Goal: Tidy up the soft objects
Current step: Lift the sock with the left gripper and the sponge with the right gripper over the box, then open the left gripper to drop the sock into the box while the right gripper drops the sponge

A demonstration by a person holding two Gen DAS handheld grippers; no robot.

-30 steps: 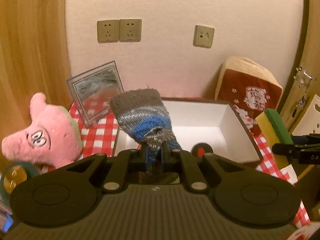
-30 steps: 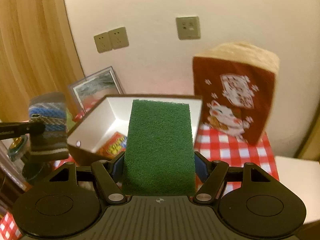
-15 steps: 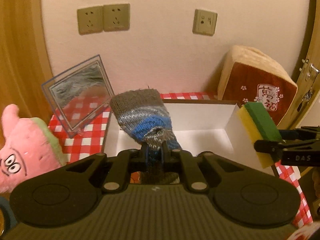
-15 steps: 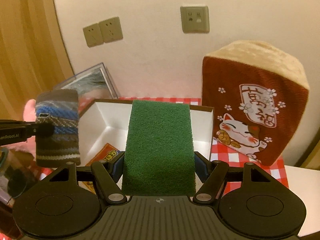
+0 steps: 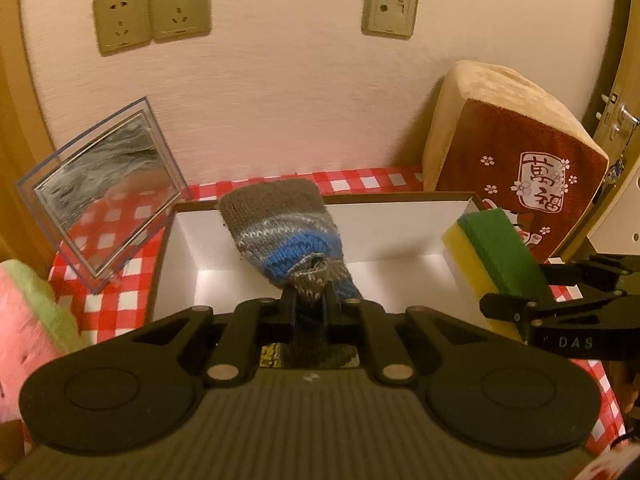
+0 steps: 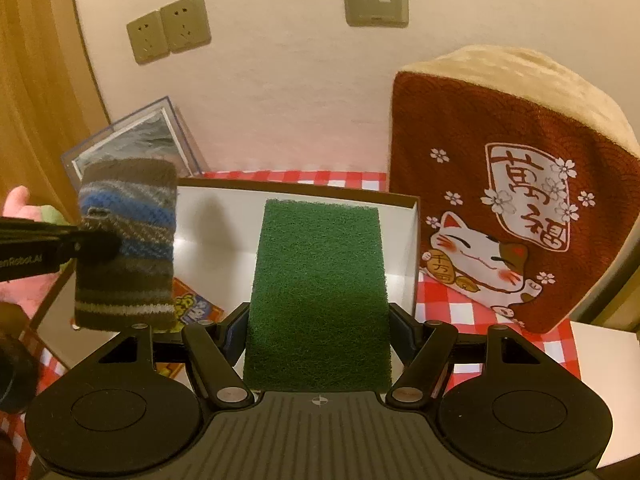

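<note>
Cream wall [image 5: 304, 92], wall sockets [image 5: 152, 18], wooden panel [image 6: 36, 92], warm light

Left tongs [image 5: 310, 306] pinch a striped knitted sock [image 5: 284, 236] above the white box [image 5: 400, 240].

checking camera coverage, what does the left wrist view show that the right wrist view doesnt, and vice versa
Only the left wrist view: the sponge's yellow layer under its green pad, and a door latch at the right edge.

Only the right wrist view: the colourful packet lying in the box, and the lucky cat printed on the cushion.

Both: the knitted sock pinched in the left gripper, the sponge clamped in the right gripper, the white box, the clear photo frame, the wall sockets and the red checked cloth.
</note>
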